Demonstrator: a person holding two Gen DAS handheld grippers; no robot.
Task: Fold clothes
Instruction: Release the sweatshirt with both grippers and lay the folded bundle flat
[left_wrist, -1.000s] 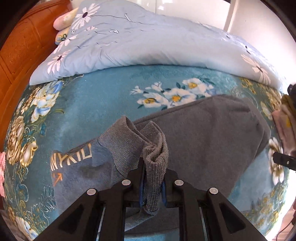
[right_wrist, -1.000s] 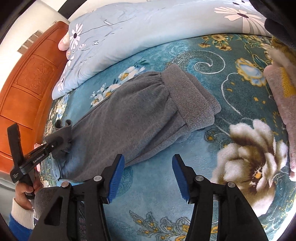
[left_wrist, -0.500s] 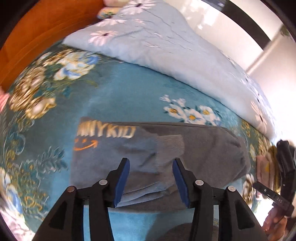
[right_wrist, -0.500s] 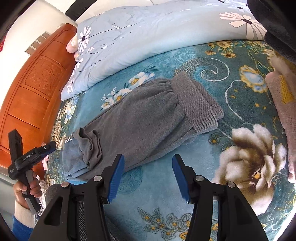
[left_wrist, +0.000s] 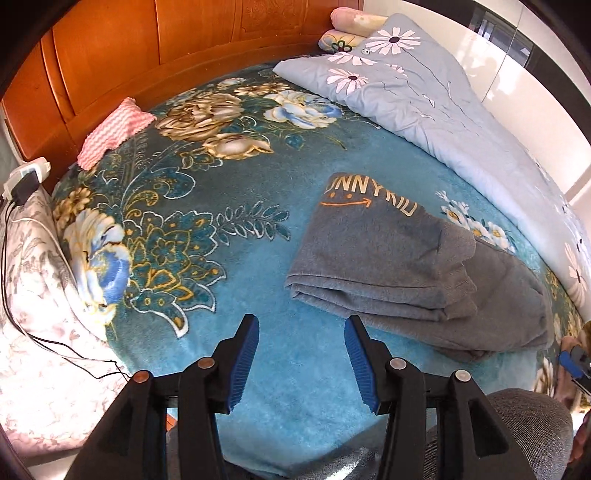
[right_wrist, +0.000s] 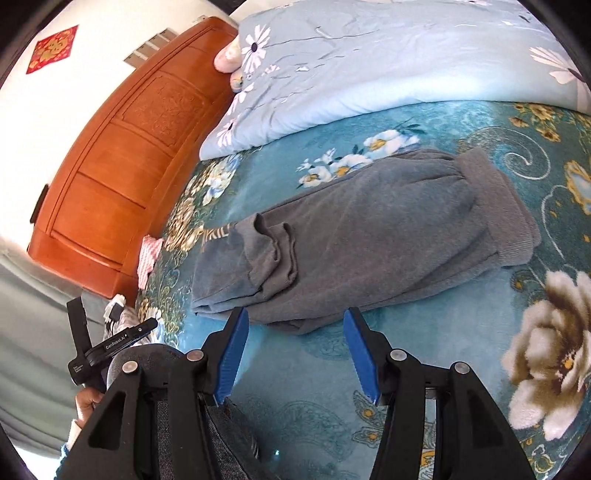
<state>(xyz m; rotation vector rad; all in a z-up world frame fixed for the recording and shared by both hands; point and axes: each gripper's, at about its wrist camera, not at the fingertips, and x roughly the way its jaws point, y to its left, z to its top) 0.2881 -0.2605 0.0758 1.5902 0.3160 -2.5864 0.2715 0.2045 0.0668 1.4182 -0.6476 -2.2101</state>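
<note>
Grey sweatpants (left_wrist: 417, 273) lie on the teal floral blanket (left_wrist: 258, 295), the leg end with cream lettering folded back over the rest. They also show in the right wrist view (right_wrist: 369, 236), the ribbed waistband (right_wrist: 506, 210) at the right. My left gripper (left_wrist: 301, 354) is open and empty, drawn back near the bed's edge, left of the pants. My right gripper (right_wrist: 295, 350) is open and empty just in front of the pants' near edge. The left gripper also shows in the right wrist view (right_wrist: 110, 343), held in a hand.
A pale blue floral duvet (left_wrist: 443, 96) lies along the far side. A wooden headboard (left_wrist: 147, 48) stands behind. A pink cloth (left_wrist: 114, 129), a pillow (left_wrist: 40, 277) and a charger with cable (left_wrist: 22, 181) lie at the left.
My left gripper let go of the folded-over pant leg, which now lies flat on the pants, and drew back and to the left. My right gripper stayed open and edged closer.
</note>
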